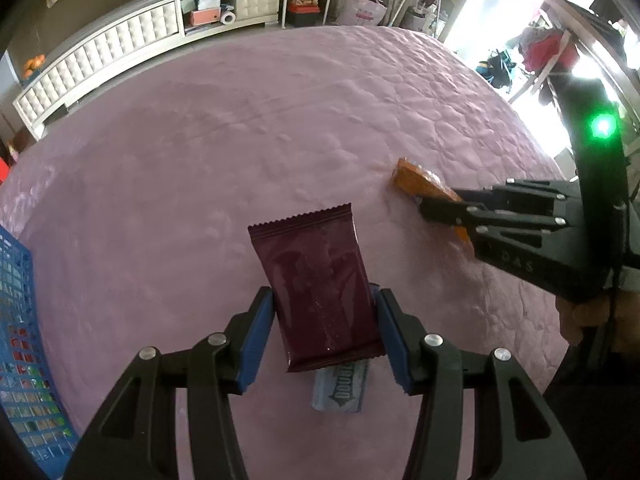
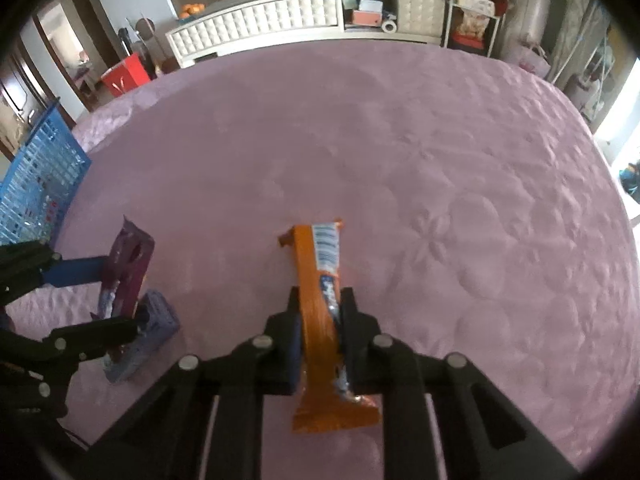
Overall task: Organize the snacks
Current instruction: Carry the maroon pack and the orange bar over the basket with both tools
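Both grippers hold snacks above the pink quilted bedspread. The left gripper clamps a maroon packet at its sides, above a pale blue packet lying flat. The right gripper, jaws narrow, pinches an orange bar near its middle. The blue basket stands at the far left. Likely step: lift both clear, keeping the grips firm and carrying low toward the basket so the slick wrappers do not slip.
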`<state>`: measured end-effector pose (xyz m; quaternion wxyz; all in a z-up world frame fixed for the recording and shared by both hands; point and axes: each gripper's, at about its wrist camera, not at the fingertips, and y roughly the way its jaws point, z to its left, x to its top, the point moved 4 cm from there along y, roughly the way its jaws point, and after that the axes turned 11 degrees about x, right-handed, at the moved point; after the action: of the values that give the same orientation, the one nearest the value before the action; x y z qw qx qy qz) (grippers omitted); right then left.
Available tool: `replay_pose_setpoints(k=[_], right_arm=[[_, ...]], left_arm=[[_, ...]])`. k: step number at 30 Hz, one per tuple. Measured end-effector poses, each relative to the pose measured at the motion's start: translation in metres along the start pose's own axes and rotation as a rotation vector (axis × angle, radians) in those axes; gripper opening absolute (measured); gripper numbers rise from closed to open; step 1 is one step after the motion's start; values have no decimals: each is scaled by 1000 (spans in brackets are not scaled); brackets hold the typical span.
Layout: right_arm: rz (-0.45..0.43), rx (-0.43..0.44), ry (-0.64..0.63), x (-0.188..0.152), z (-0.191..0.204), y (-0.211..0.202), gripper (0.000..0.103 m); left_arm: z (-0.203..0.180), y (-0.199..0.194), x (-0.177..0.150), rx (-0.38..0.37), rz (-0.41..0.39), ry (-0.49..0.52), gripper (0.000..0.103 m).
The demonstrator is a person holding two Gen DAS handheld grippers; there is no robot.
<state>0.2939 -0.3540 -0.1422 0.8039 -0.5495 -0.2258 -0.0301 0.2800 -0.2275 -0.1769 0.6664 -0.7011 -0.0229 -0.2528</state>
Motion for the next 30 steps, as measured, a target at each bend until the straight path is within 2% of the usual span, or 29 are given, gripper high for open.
replay_pose_setpoints(k=[2,8,17,24,30], right_arm=[[-4,28,5,1,8,-4,19],[-99,28,-63,14,54,-42,19],[-217,52,-177,40,143,-94,19],[-265,111,-279,54,221,-99,19],[-263,173,-331,60,272,-81,19]], left_arm=[[6,-7,2,-6,-12,-15,49],[23,-44,3,-4,-82,-42,49],[70,-130,-8,42,-230,-89,49],[122,-185,-29,130,-312,-109,49],[178,-201,-56,186,-313,-185,49]])
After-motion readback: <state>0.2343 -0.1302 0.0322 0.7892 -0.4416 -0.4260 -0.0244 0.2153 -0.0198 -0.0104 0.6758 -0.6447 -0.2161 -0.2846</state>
